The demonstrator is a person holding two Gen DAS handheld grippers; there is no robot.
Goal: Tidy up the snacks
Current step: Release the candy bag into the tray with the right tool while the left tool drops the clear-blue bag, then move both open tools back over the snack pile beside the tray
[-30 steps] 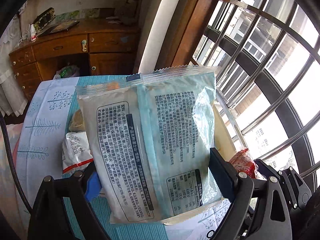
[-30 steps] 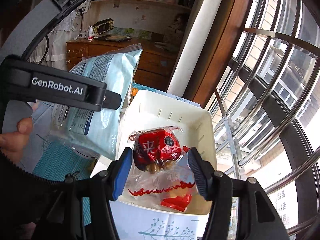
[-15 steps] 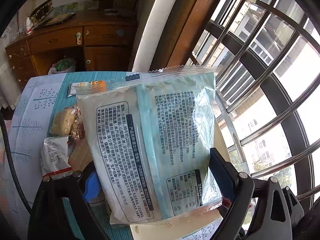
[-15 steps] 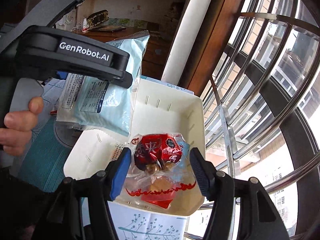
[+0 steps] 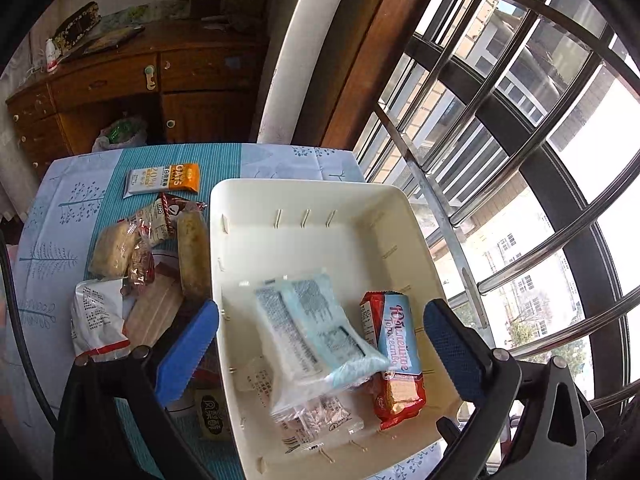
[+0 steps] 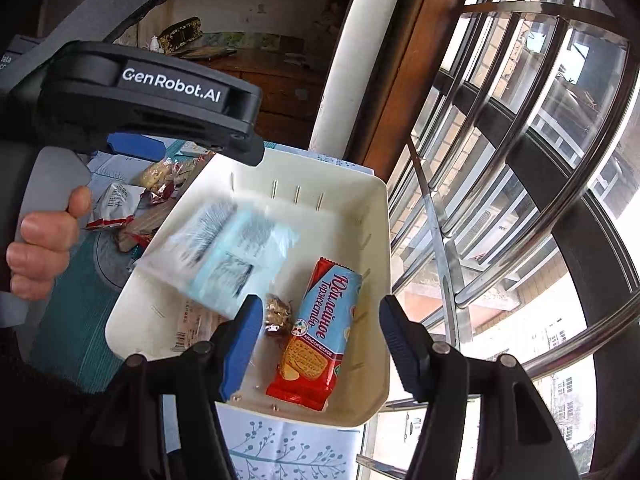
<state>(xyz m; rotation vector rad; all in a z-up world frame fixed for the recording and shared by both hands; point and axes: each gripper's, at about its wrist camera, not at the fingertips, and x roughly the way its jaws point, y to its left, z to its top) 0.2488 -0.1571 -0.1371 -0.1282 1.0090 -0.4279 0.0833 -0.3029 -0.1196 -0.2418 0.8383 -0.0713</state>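
1. The pale blue snack packet (image 5: pixel 316 332) lies tilted inside the white bin (image 5: pixel 304 200), blurred in both views, resting on clear-wrapped small packets (image 5: pixel 320 424) at the bin's near side.
2. Just beside it, toward the window, lies a red and blue biscuit pack (image 6: pixel 316 332), lengthwise on the bin floor; a small brown wrapped sweet (image 6: pixel 278 314) sits between the two.
3. The left claw (image 5: pixel 320 348) hovers over the bin with its jaws spread wide; they have just been opening, and the blue packet lies below and between them, free of the pads.
4. The right claw (image 6: pixel 320 340) hangs over the bin's near corner, jaws apart and empty, the biscuit pack showing between them lower down.
5. In the right wrist view a hand (image 6: pixel 40 248) grips the left claw's handle.
6. Left of the bin, on the blue patterned worktop (image 5: pixel 64 216), lie loose snacks: an orange and white bar (image 5: pixel 164 180), a beige cracker pack (image 5: pixel 114 250), a white pouch (image 5: pixel 98 320) and others.
7. A barred window (image 5: pixel 520 160) runs along the bin's far side.
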